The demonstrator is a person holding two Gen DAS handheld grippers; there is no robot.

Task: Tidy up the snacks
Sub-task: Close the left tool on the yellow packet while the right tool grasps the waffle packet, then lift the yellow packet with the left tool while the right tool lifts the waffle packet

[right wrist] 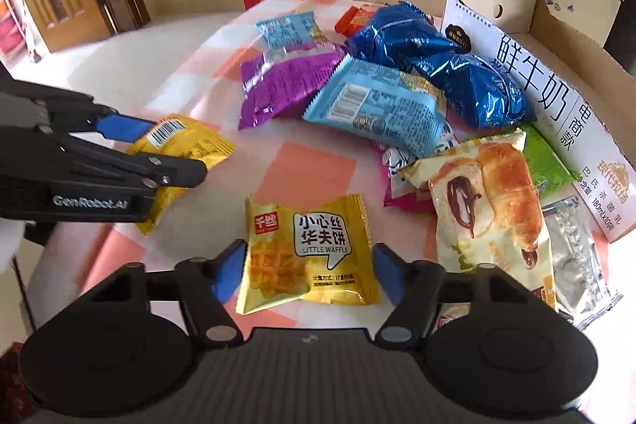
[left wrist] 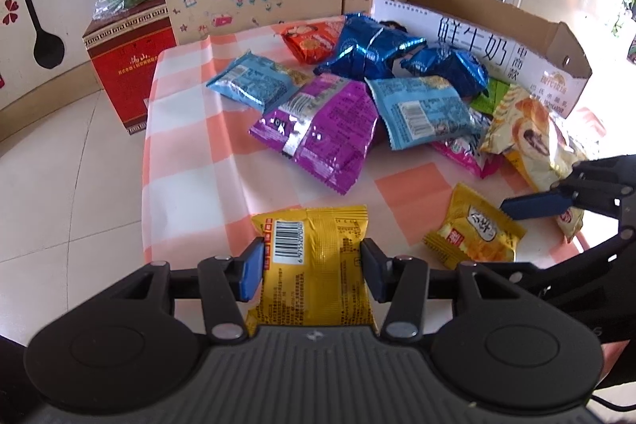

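Observation:
My left gripper (left wrist: pixel 314 273) is shut on a yellow snack packet (left wrist: pixel 318 265), barcode side up, at the near edge of the checked table (left wrist: pixel 190 146). In the right wrist view the same gripper (right wrist: pixel 175 151) comes in from the left with that packet (right wrist: pixel 190 146). My right gripper (right wrist: pixel 308 273) has its blue pads against both side edges of a second yellow packet (right wrist: pixel 310 253) labelled Little Waffle, which is slightly buckled on the cloth. One of its fingers (left wrist: pixel 532 205) shows beside that packet (left wrist: pixel 473 229).
A heap of snacks lies mid-table: purple (right wrist: pixel 278 82), light blue (right wrist: pixel 373 102), dark blue (right wrist: pixel 473 90) and a croissant pack (right wrist: pixel 497 193). An open cardboard milk box (right wrist: pixel 556 98) stands behind it at the right. A red box (left wrist: pixel 127 66) sits on the floor.

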